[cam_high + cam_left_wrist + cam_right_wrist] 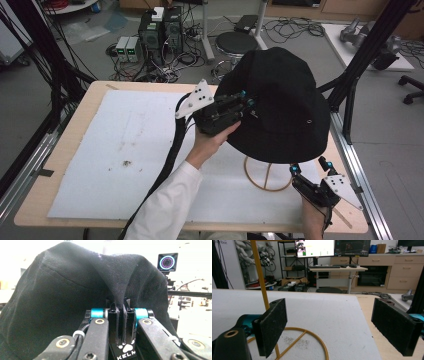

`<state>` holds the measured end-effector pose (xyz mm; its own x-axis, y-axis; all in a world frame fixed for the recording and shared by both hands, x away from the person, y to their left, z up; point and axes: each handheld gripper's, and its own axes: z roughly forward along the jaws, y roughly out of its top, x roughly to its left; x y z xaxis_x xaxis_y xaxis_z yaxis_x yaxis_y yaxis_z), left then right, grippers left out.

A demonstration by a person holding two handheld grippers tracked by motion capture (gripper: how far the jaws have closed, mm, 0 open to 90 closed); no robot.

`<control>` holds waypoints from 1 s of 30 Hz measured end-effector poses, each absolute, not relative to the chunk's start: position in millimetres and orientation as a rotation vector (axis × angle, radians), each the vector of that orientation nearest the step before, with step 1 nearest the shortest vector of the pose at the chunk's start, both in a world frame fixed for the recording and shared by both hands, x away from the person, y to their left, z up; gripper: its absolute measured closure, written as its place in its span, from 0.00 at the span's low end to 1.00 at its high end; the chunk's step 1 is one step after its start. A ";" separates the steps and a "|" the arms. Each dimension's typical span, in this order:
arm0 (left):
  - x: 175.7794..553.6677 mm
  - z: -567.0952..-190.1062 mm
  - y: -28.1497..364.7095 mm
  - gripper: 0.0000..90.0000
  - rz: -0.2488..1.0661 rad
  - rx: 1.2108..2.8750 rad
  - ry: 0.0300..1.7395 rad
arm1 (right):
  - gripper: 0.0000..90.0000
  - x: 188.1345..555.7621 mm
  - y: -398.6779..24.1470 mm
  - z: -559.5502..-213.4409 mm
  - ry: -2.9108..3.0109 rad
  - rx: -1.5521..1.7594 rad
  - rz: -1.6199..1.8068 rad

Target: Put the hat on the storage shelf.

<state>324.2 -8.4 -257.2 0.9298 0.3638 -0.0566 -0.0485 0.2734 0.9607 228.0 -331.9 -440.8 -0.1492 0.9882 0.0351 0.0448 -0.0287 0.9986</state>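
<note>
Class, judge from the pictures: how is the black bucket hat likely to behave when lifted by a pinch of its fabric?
The black bucket hat is probably floppy: its cloth puckers into a ridge where the left tool pinches it. It likely weighs little, since that one pinch carries it. The woven cloth looks unlikely to slip.

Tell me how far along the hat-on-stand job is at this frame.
Done: the left gripper is shut on a fold of the black hat and has it lifted above the yellow wire stand. In hand: the hat hangs over the stand, whose ring base rests on the white mat. Left: settling the hat on the stand and releasing; the right gripper waits open beside the base.
</note>
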 end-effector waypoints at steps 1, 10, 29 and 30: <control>324.2 -257.2 -8.4 0.96 0.282 1.268 0.289 | 0.14 228.0 -332.1 -440.9 1.337 1.190 1.324; 326.1 -259.2 -33.7 0.96 0.210 1.285 0.276 | 0.14 227.0 -333.6 -440.9 1.338 1.190 1.322; 323.3 -274.2 -55.7 0.96 0.191 1.444 0.280 | 0.14 225.2 -333.5 -441.0 1.342 1.186 1.324; 322.3 -274.5 -56.3 0.96 0.212 1.457 0.276 | 0.14 225.1 -333.5 -440.9 1.339 1.188 1.326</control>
<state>322.3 -56.3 -274.5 0.9499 0.3074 -0.0561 0.0250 0.1041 0.9943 225.1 -333.5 -440.9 -0.1525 0.9877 0.0356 0.0450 -0.0290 0.9986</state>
